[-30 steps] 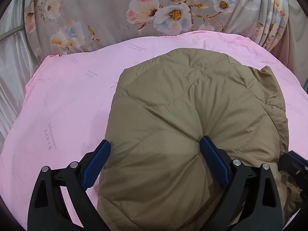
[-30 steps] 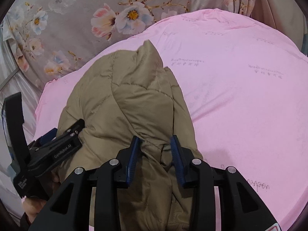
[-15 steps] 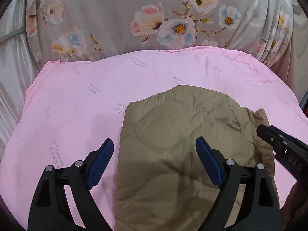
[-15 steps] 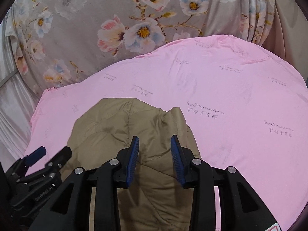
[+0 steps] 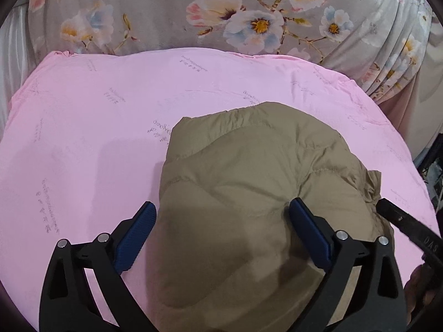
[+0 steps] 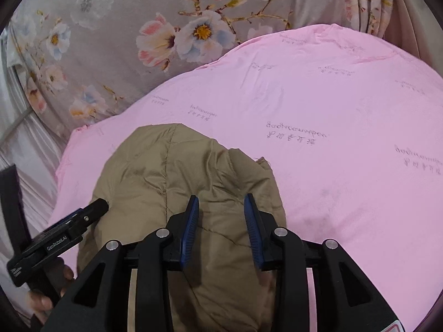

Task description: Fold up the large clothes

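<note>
A tan quilted puffer jacket (image 5: 249, 182) lies in a folded bundle on the pink bed sheet (image 5: 83, 127); it also shows in the right wrist view (image 6: 177, 171). My left gripper (image 5: 221, 218) is wide open, one blue pad off the jacket's left edge, the other pressing into the jacket's top. My right gripper (image 6: 221, 207) hovers over the jacket's right part with its pads partly apart and nothing clamped between them. Each gripper shows at the edge of the other's view.
A grey floral quilt (image 5: 221, 19) is bunched along the far edge of the bed. The pink sheet (image 6: 346, 138) stretches out to the right of the jacket. The bed's left edge drops to pale fabric (image 6: 16, 144).
Both grippers have pulled back and risen from the jacket, which now looks smaller and lies flat. The right gripper, earlier pinching a fold, has let it go.
</note>
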Action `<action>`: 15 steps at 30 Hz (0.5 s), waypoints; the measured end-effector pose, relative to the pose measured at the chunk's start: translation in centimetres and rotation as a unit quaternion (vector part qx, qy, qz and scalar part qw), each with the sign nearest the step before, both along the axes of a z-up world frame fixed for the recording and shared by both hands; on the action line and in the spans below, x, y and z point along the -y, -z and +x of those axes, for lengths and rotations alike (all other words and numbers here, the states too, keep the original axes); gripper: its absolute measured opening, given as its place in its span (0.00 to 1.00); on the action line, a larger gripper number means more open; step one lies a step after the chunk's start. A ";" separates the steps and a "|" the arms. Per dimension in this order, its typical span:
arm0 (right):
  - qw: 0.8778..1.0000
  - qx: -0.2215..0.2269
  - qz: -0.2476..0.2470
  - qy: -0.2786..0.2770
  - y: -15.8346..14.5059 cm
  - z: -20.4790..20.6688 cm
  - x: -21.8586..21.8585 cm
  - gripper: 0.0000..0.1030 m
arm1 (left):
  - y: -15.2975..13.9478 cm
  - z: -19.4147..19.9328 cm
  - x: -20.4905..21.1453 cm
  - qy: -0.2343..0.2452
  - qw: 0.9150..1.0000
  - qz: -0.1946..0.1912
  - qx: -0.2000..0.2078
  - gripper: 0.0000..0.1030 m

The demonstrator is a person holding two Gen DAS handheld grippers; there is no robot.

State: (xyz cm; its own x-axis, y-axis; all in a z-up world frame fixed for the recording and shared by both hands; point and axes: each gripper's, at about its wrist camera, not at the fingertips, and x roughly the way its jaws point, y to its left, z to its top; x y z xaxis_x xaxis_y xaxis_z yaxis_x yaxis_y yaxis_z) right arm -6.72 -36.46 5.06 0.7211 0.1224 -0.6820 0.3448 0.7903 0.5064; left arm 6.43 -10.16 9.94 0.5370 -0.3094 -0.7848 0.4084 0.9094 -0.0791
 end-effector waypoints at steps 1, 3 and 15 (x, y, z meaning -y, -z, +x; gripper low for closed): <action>1.000 -0.016 0.022 0.006 0.5 -0.9 1.3 0.58 | -0.1 0.1 -0.8 0.010 1.000 -0.012 -0.016 0.92; 0.996 -0.032 0.088 -0.010 2.1 -1.7 3.1 0.60 | 0.2 0.6 -2.8 0.028 0.997 -0.040 -0.063 0.93; 0.950 -0.016 0.294 -0.106 7.8 -2.5 2.1 0.74 | 5.5 0.8 -6.9 0.102 0.934 -0.210 -0.269 0.96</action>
State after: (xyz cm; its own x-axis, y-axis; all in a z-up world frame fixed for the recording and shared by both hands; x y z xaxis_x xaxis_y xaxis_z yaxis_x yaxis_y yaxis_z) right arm -9.23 -38.58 -2.75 0.6173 0.6290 -0.4726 0.2321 0.4284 0.8733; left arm 7.19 -3.24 4.49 -0.0046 -0.7039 -0.7103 0.3682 0.6592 -0.6556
